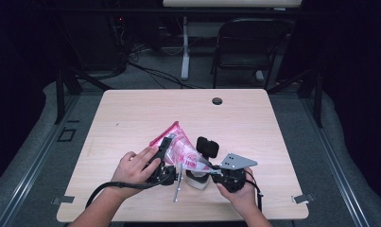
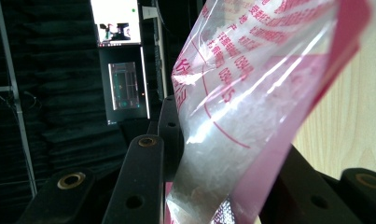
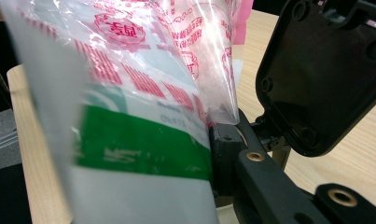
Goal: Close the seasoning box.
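A clear plastic bag with pink print (image 1: 177,147) (image 2: 251,93) (image 3: 195,46) is held up over the table between both grippers. My left gripper (image 1: 165,145) (image 2: 213,154) is shut on its left edge, with a hand around it. My right gripper (image 1: 211,170) (image 3: 216,137) pinches the bag's lower right corner; one jaw is hidden behind a white container with a green band (image 1: 196,181) (image 3: 129,154). That container stands on the table just under the bag. A black cap-like object (image 1: 207,146) (image 3: 325,70) stands right behind the right gripper's jaws.
A thin metal rod (image 1: 177,187) lies near the front edge of the wooden table (image 1: 131,118), between the two hands. A cable hole (image 1: 217,100) sits at the table's far edge. Beyond the table stands a black chair (image 1: 247,42).
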Tool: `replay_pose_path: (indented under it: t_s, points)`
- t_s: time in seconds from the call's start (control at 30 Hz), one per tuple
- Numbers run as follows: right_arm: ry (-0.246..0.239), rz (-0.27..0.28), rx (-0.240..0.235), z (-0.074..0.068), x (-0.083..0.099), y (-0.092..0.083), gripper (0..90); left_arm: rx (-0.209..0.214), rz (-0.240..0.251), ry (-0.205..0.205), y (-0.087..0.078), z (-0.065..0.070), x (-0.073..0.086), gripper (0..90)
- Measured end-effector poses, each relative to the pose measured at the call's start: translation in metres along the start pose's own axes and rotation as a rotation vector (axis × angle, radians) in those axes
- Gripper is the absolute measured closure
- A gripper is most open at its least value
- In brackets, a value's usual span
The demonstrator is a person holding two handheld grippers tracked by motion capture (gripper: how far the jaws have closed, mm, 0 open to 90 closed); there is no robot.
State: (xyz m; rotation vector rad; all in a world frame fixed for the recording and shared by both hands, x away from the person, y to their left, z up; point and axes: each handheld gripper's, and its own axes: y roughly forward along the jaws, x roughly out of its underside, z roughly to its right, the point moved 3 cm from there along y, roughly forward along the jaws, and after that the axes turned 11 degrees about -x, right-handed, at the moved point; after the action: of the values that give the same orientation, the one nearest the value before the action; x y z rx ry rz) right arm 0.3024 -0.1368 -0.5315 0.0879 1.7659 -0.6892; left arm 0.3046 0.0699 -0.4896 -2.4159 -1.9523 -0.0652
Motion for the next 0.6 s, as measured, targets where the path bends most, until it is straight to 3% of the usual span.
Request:
replay_pose_path:
  t_s: [0.23,0.37,0.4,0.6]
  points:
    - [0.004,-0.002,0.025,0.0019,0.0002,0.0005,88.6,0.007,0.004,-0.005,-0.0029,0.0014,-0.0025,72.6]
    - [0.012,-0.005,0.026,0.0025,0.0010,0.0016,88.2,0.012,0.005,0.012,-0.0021,0.0035,-0.0021,72.9]
    - [0.007,-0.012,0.029,0.0025,0.0011,0.0012,87.5,0.002,0.008,0.015,-0.0015,0.0034,-0.0017,73.1]
    - [0.010,0.013,0.021,0.0028,-0.0001,-0.0017,78.2,0.033,-0.013,0.011,-0.0002,0.0060,0.0017,73.6]
